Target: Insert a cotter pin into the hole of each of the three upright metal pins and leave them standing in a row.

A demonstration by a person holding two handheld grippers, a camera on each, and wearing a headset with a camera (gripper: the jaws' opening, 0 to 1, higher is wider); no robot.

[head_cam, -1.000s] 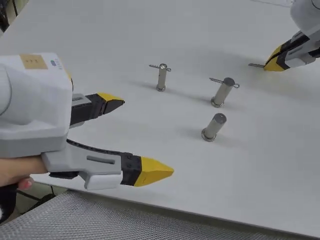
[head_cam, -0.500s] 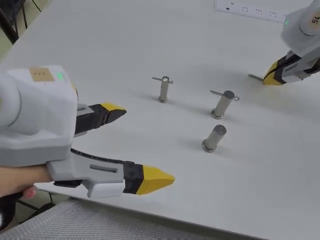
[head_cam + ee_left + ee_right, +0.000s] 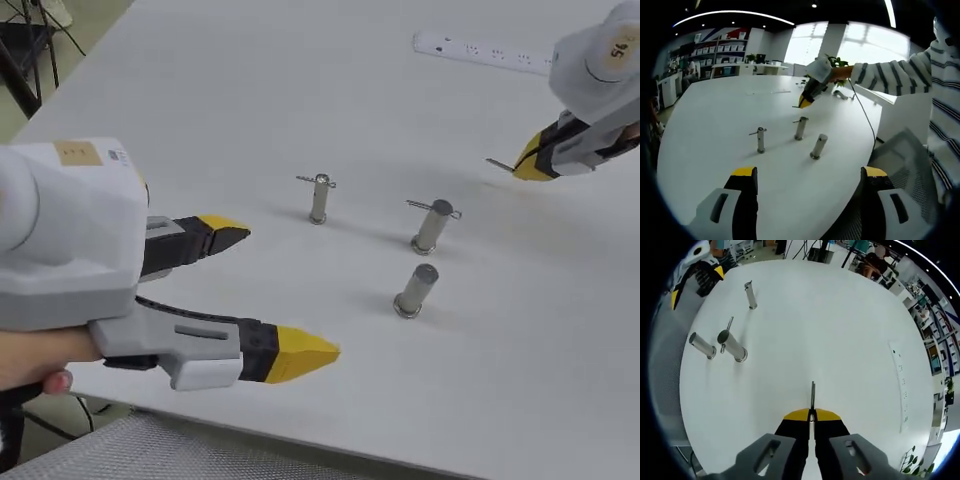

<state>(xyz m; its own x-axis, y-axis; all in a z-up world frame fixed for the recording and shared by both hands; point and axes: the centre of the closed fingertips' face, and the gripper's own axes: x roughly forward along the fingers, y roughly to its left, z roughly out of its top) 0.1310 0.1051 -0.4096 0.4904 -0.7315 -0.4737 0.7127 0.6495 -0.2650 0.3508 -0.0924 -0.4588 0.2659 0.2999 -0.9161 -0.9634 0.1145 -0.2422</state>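
Surface, head view: white workbench (image 3: pixel 200 90), wide and bare around the work; a power strip (image 3: pixel 478 52) lies at the far side, well apart from the pins.
Far pin (image 3: pixel 319 200): upright, a cotter pin crosses its top; judged done.
Middle pin (image 3: pixel 430 227): upright, also carries a cotter pin through its head.
Bare pin (image 3: pixel 415 290): upright, nearest the person, hole unfilled; judged the last one to fit.
Right gripper (image 3: pixel 527 165): clamped on the loose cotter pin (image 3: pixel 498 163), held low over the table, well off to the side of the bare pin.
Left gripper (image 3: pixel 283 291): jaws wide, nothing between them, near the table's front edge; likely placed to steady the bare pin.
Left gripper view: the three pins form a loose cluster ahead, bare pin (image 3: pixel 818 146) closest to the right-hand jaw; open table lies between jaws and pins.
Edge risk: table rim sits just below the left gripper's jaws, so room runs forward, not back.
Right gripper view: loose cotter pin (image 3: pixel 812 395) projects straight out from the closed tips, apparently ready to thread.
Clear path: the middle pin (image 3: pixel 732 346) stands just beside the bare pin (image 3: pixel 702 345), so the approach must skirt it.
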